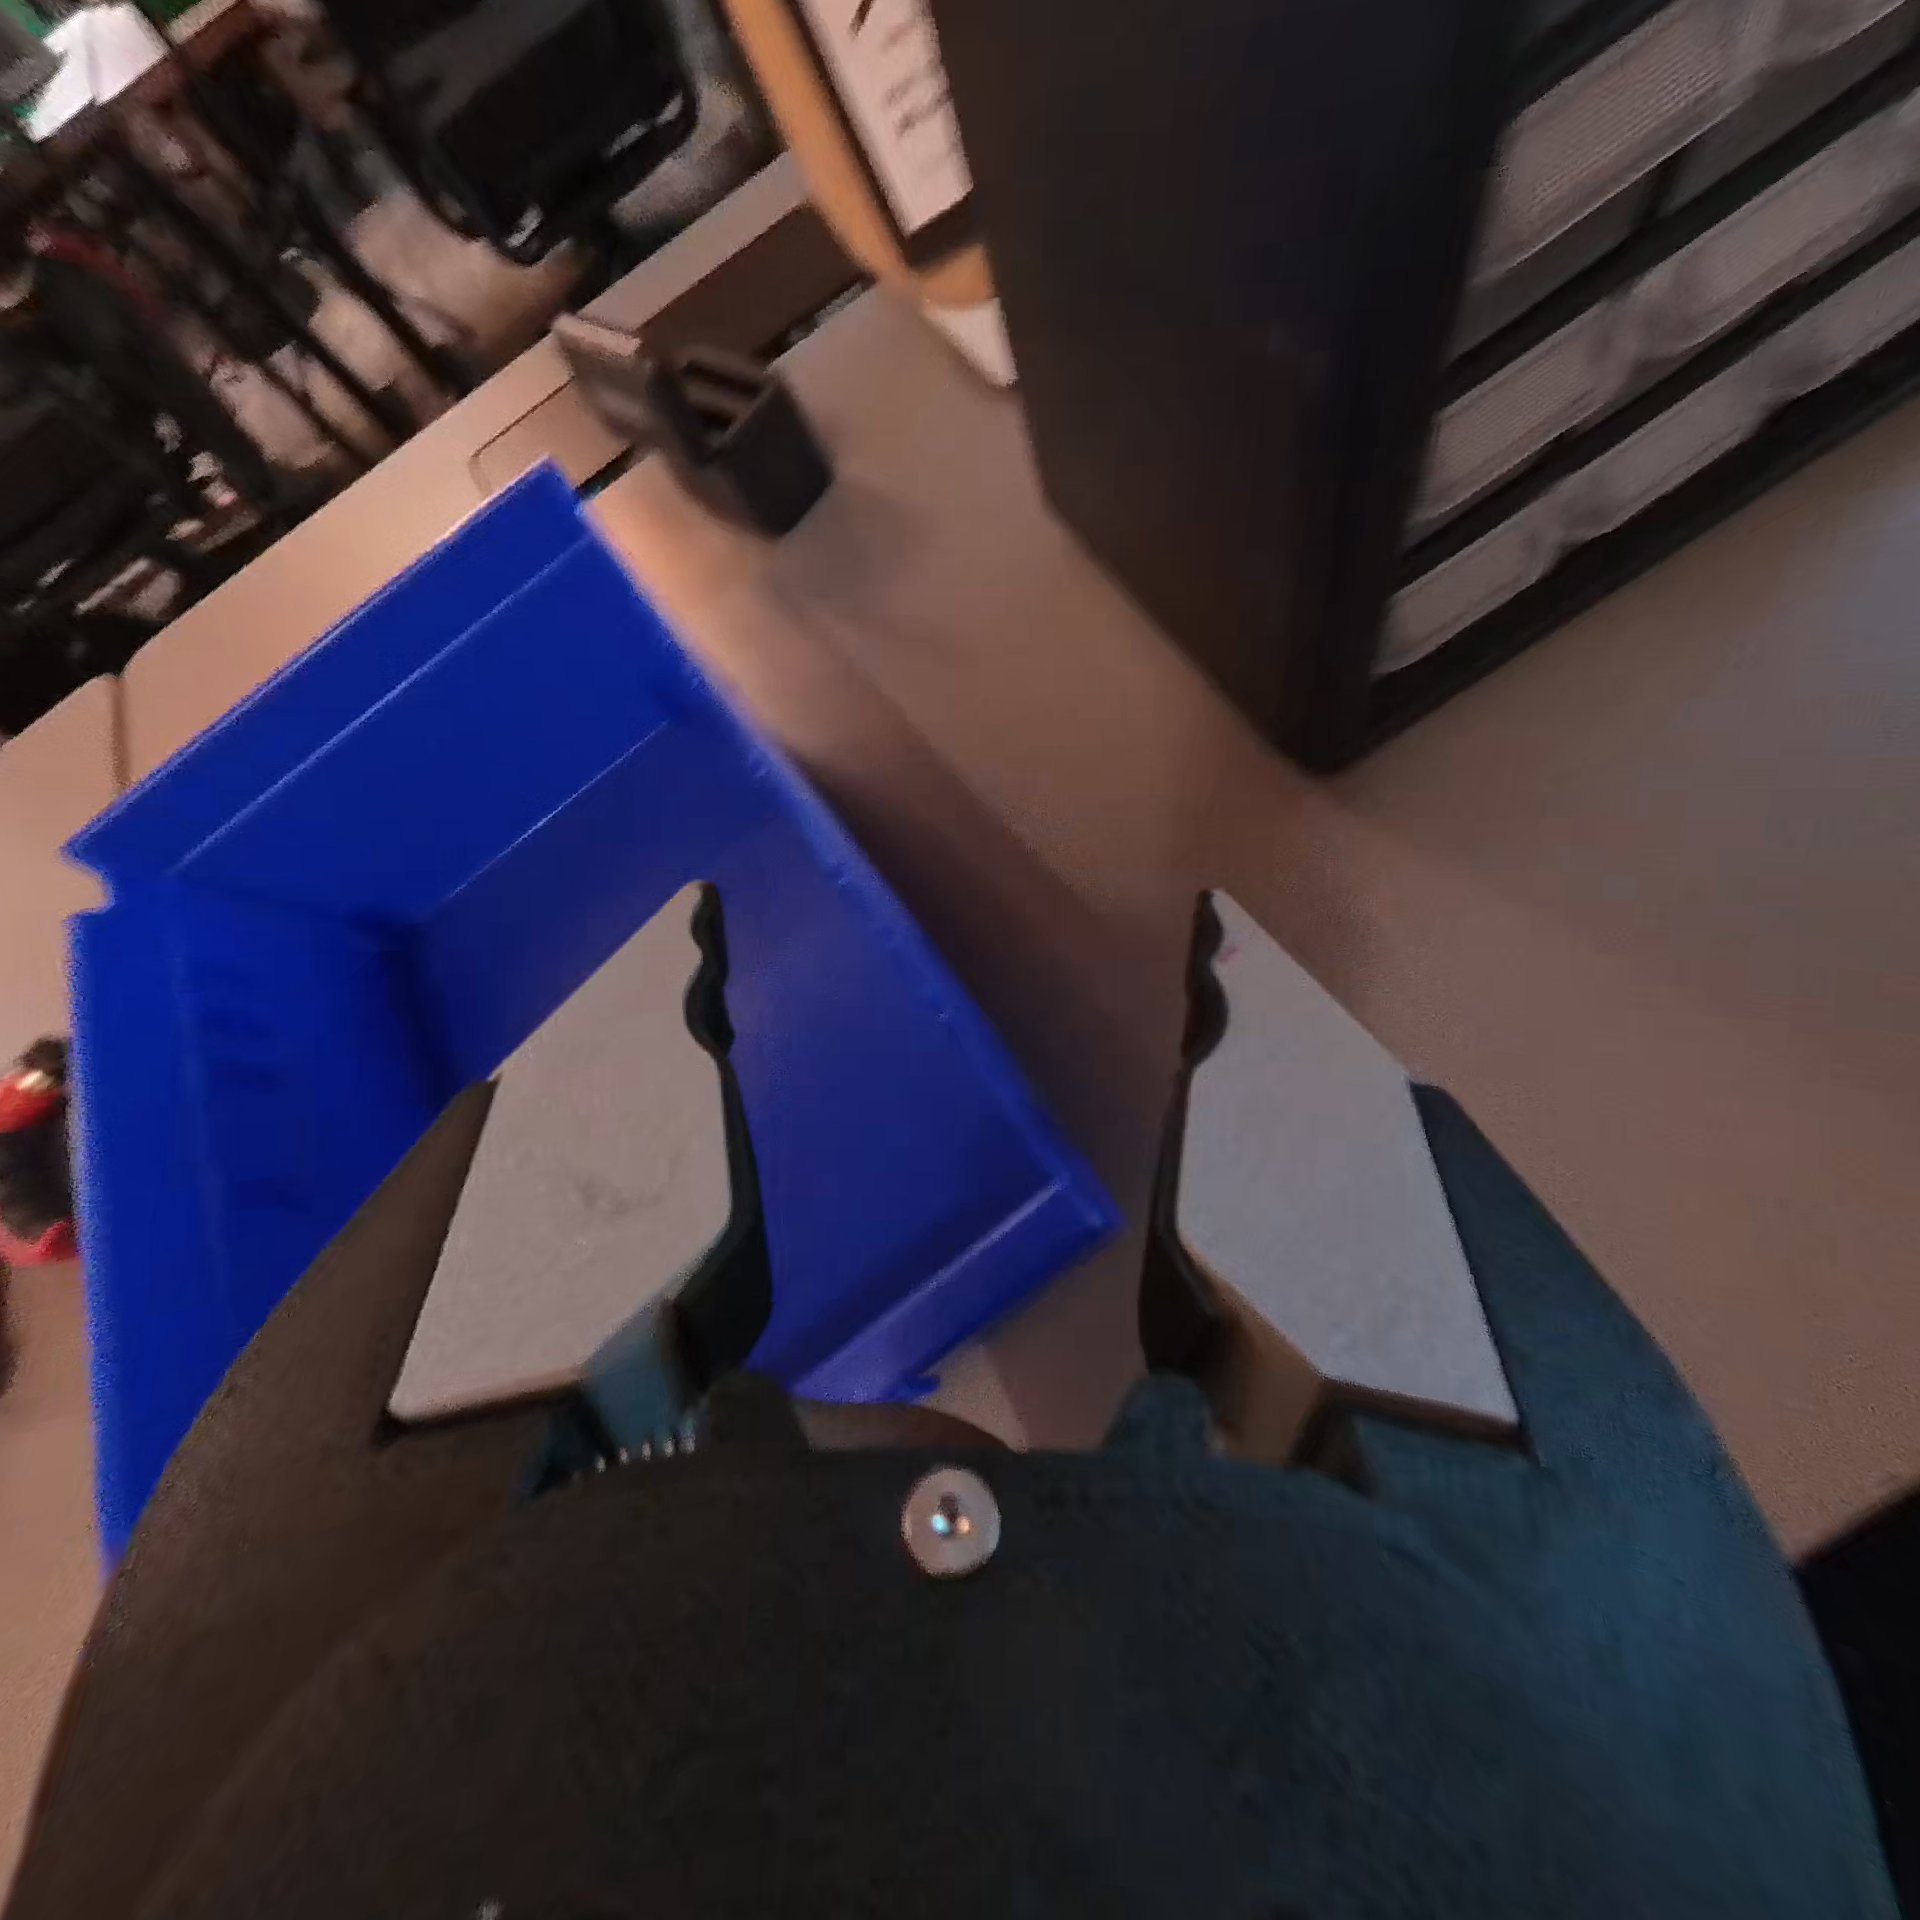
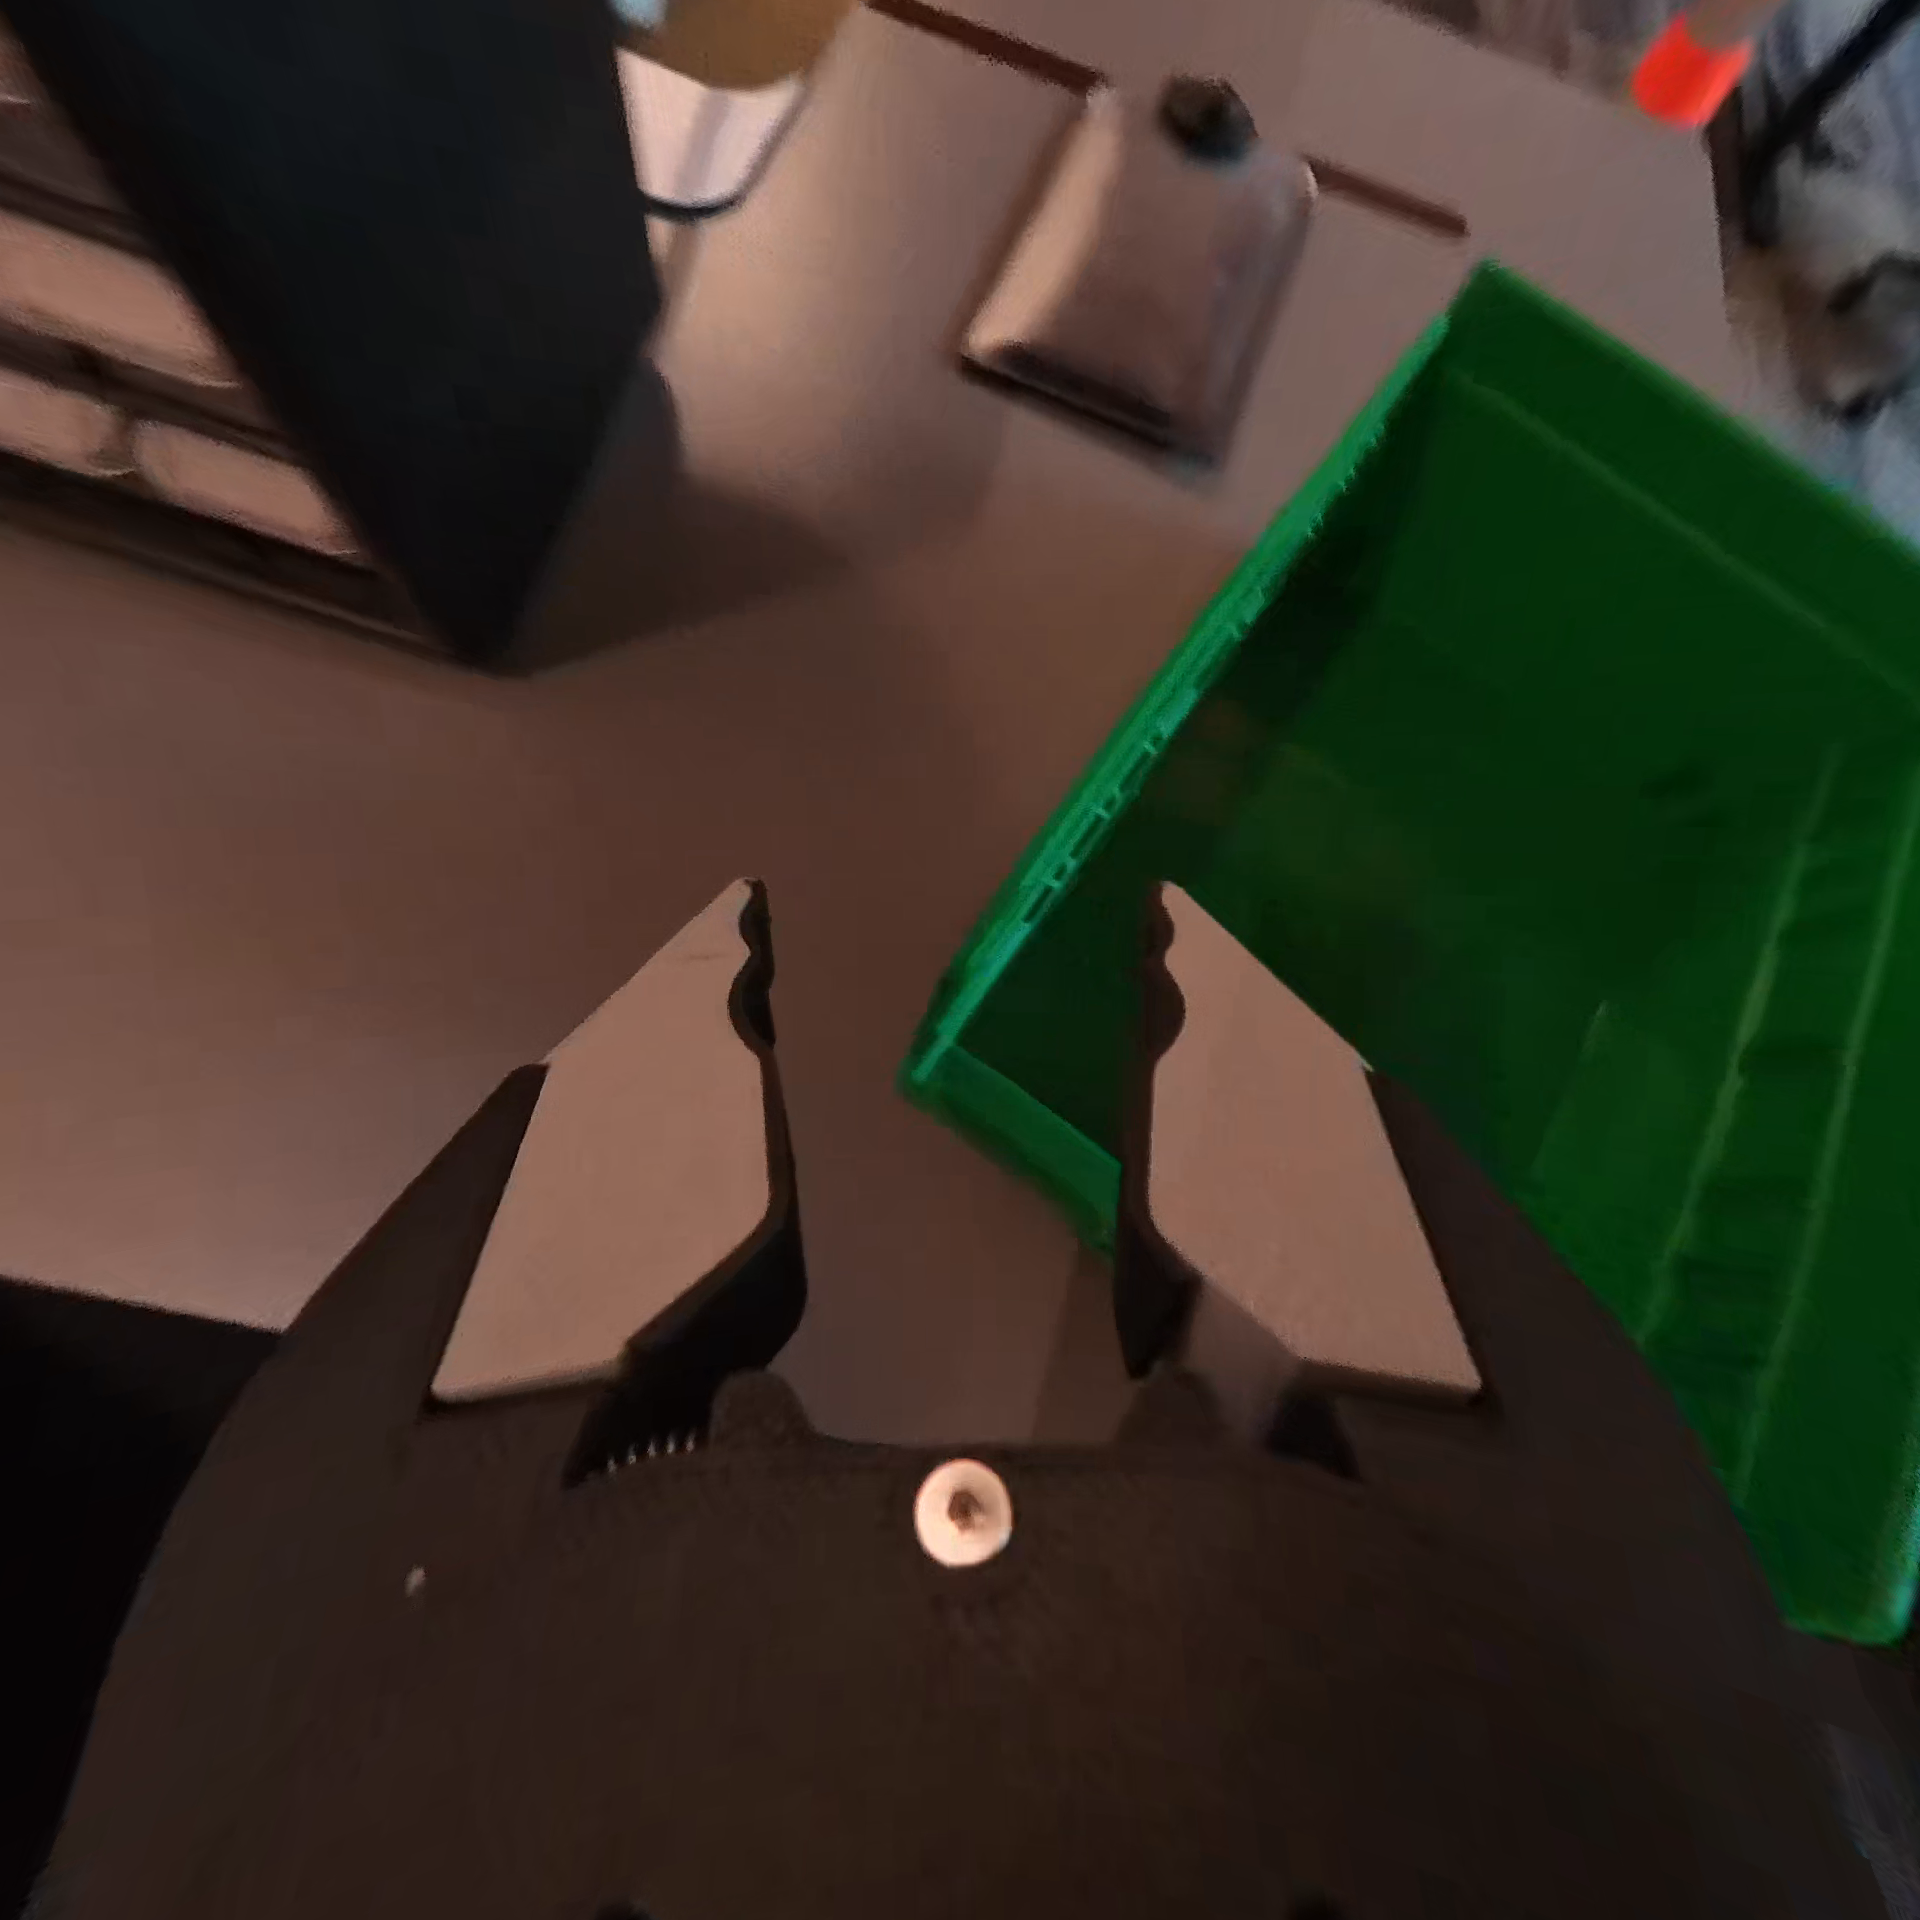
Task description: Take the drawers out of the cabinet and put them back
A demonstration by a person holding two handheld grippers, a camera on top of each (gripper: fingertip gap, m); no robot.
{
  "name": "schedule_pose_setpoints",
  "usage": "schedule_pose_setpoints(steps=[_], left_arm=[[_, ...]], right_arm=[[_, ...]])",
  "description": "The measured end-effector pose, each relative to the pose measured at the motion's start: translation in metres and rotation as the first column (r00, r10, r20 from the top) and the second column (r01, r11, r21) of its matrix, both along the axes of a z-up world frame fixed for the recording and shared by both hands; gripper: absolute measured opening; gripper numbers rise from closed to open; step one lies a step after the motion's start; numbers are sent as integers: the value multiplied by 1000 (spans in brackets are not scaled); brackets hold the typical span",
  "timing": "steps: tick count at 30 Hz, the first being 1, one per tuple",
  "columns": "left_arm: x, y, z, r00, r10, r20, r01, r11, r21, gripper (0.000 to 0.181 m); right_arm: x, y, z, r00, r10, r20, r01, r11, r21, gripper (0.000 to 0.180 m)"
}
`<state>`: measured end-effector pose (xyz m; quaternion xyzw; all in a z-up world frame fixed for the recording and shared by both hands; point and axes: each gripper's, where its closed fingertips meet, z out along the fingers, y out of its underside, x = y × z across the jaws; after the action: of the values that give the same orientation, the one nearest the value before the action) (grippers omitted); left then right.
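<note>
table [image 1: 1558,935]: a plain beige top carries everything here; both views are tilted and motion-blurred, so fine detail is soft.
cabinet [image 1: 1195,364]: a tall dark unit standing on the table, between the two views' drawers; pale translucent drawers [image 1: 1662,343] sit stacked in its front, and i cannot tell which slots are vacant.
blue drawer [image 1: 499,883]: out of the cabinet, resting on the table near the left tool, open top facing up, nothing visible inside.
green drawer [image 2: 1558,831]: also out, on the table at the right tool's side, a near corner pointing toward that tool.
left gripper [image 1: 951,904]: jaws spread wide and holding nothing; its inner finger overlaps the blue drawer's floor in view, but i cannot tell whether it touches.
right gripper [image 2: 956,899]: jaws likewise apart and carrying nothing, one finger just beside the green drawer's near corner.
step in hand: judged as picking a drawer back up for return.
doing it well: straddle one wall with the fingers, close firmly near the front edge, keep the drawer level, square it to the slot before sliding, and push straight so it does not jam.
small black holder [image 1: 748,436]: behind the blue drawer, well clear.
</note>
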<state>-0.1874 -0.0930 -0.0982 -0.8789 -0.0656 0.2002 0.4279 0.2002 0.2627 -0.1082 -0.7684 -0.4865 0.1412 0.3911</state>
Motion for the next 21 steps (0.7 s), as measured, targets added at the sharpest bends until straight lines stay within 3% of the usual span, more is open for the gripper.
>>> schedule_pose_setpoints(steps=[4,5,6,7,8,17,21], left_arm=[[-11,3,-30,997,18,70,-13,998,-65,75],[-15,2,-39,996,31,84,-23,995,-92,67],[-17,1,-47,994,35,103,-22,992,-122,72],[-12,4,-49,989,7,150,10,994,-110,61],[-10,6,-49,985,-6,172,22,995,-92,51],[-9,-7,-51,989,42,145,-24,993,-117,35],[-2,-27,-45,987,67,146,-56,995,-77,53]], right_arm=[[4,21,-42,993,-50,110,57,996,-63,58],[1,19,-51,992,-12,126,24,995,-93,53],[-4,15,-57,991,38,128,-24,994,-110,35],[-5,14,-59,988,75,136,-62,994,-92,32],[-4,15,-59,982,105,157,-96,993,-64,32],[13,19,-59,946,266,184,-262,964,-49,31],[9,30,-22,965,201,166,-206,979,12,36]])
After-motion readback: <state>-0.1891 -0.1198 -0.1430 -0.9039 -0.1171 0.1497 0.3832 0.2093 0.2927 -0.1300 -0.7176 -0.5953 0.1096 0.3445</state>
